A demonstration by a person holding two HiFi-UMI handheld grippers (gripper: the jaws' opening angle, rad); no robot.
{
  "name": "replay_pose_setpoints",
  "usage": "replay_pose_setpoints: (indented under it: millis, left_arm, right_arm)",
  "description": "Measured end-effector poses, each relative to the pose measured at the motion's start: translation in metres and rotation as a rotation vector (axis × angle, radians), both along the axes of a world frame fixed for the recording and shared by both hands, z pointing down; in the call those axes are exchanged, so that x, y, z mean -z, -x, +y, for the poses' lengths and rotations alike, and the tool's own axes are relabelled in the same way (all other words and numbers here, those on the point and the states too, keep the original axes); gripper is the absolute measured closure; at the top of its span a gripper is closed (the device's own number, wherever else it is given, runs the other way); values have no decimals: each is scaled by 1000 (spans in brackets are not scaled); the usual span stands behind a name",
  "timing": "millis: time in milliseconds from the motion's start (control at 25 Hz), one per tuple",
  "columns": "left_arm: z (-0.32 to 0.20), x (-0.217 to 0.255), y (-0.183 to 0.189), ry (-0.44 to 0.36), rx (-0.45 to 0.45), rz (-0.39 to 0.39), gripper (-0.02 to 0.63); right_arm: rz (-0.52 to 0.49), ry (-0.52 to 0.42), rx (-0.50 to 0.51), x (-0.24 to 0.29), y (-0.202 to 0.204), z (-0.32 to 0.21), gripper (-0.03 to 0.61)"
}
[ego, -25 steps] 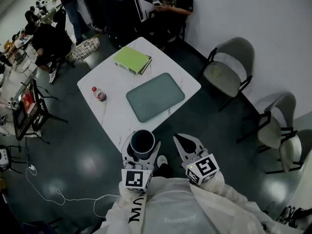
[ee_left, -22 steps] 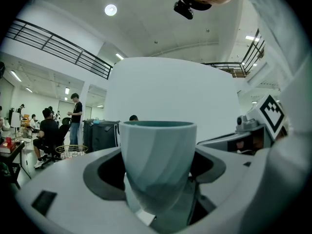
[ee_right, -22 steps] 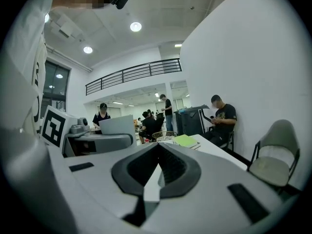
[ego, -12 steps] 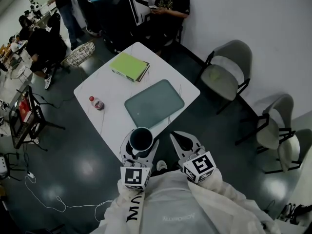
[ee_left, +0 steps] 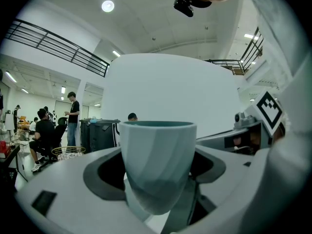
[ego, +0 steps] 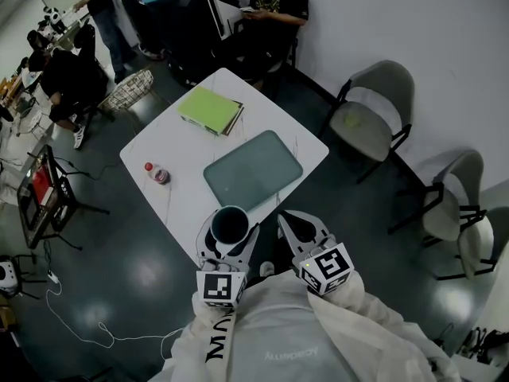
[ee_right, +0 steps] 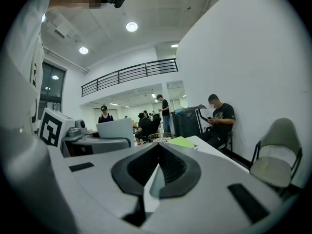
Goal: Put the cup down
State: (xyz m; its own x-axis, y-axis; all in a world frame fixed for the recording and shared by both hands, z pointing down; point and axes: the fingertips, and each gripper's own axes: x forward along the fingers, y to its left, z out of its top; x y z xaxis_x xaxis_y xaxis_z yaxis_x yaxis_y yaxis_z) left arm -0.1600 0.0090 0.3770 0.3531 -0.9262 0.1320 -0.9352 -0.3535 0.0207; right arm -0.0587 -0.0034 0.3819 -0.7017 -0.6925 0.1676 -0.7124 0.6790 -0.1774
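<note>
Hovering unchanged at table [ego: 183, 146] edge, left tongs [ego: 231, 231] clutching cup [ego: 231, 224]; right tongs [ego: 284, 216] clenched.

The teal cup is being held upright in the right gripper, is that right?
Not quite. The cup is upright, but it is held in the left gripper, as the left gripper view shows. The right gripper holds nothing.

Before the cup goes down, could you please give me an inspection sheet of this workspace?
Surface: white table.
Job's things: cup, upright, held at the table's near corner, not yet set down.
Clutter: grey tray, green book and small bottle on the table.
Grippers: left gripper shut on the cup; right gripper shut, empty.
Cables: white cable on the floor, left.
Surroundings: chairs at right; seated person beyond the table.
</note>
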Motion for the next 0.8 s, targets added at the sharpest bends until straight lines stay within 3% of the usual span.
replay_pose_setpoints:
  millis: [800]
  left_arm:
    - [-85,-14,-14,35,-12,-1,230]
  right_arm:
    - [-25,56,-41,-20,-24,-85,573]
